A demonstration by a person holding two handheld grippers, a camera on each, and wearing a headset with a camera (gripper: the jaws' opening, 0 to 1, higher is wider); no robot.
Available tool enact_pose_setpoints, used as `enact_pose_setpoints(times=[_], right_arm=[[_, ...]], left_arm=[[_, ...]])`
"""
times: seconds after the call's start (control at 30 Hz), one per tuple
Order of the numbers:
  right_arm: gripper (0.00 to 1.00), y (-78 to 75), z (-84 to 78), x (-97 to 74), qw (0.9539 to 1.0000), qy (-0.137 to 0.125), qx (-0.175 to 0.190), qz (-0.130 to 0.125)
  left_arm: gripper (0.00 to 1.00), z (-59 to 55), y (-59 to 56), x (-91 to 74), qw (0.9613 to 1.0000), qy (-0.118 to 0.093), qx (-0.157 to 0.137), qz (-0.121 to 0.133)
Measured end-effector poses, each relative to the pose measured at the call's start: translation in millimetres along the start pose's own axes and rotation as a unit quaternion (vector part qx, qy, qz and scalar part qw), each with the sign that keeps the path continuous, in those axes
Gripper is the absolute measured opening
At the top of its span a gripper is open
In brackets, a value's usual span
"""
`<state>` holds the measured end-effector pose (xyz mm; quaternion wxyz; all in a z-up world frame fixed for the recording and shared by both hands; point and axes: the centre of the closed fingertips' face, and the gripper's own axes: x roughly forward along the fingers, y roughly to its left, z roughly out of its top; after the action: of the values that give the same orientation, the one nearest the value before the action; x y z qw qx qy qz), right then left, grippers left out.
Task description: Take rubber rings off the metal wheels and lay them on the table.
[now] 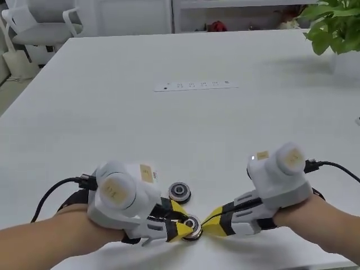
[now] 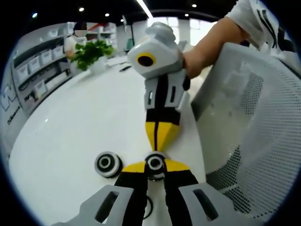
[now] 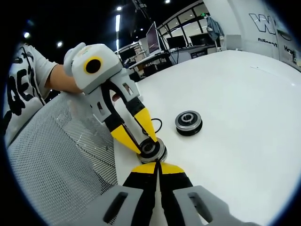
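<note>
Left gripper [image 1: 180,225], low at the near edge of the bench [image 1: 169,124]: jaws clenched on a metal wheel [image 1: 193,226], with one yellow tip on each side of it in the left gripper view. A second metal wheel [image 1: 179,192] lies flat on the bench at 11 o'clock from the held one, just beside it and untouched. Right gripper [image 1: 210,217] meets the held wheel from 3 o'clock. Its jaws are pressed together, tips touching the wheel's rim; whether they pinch anything cannot be told.
</note>
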<state>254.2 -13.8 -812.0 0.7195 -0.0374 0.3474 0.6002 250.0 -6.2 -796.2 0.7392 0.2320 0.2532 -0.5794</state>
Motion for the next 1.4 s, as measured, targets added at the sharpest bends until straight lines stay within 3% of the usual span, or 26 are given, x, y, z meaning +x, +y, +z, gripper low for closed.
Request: enact_pose_setpoints(times=[0.1,0.17,0.2,0.27,0.73,1.4], right_arm=[[0.00,-2.5,4.5,-2.3,0.9998,-0.014,0.010,-0.003],[0.00,-2.1,14.2,-4.1,0.9984,-0.043,0.036,0.001],[0.00,-3.6,14.3,-4.8,0.9978,-0.043,0.050,-0.003],[0.00,-4.4,11.8,-4.6,0.9987,-0.037,0.035,-0.003],[0.00,0.6,14.8,-5.3,0.9974,-0.042,0.058,0.005],[0.00,10.2,17.2,-3.5,0.9982,-0.038,0.043,0.016]], left_arm=[[0.13,0.0,0.1,0.1,1.0000,0.000,0.000,0.000],[0.13,0.1,0.3,0.3,1.0000,0.001,-0.002,0.001],[0.13,0.2,0.4,0.4,1.0000,0.001,-0.002,0.002],[0.13,0.4,0.8,0.9,1.0000,0.001,-0.002,0.002],[0.13,0.5,1.0,0.8,1.0000,0.002,-0.005,0.004],[0.12,0.5,0.1,0.9,1.0000,0.007,-0.004,0.006]])
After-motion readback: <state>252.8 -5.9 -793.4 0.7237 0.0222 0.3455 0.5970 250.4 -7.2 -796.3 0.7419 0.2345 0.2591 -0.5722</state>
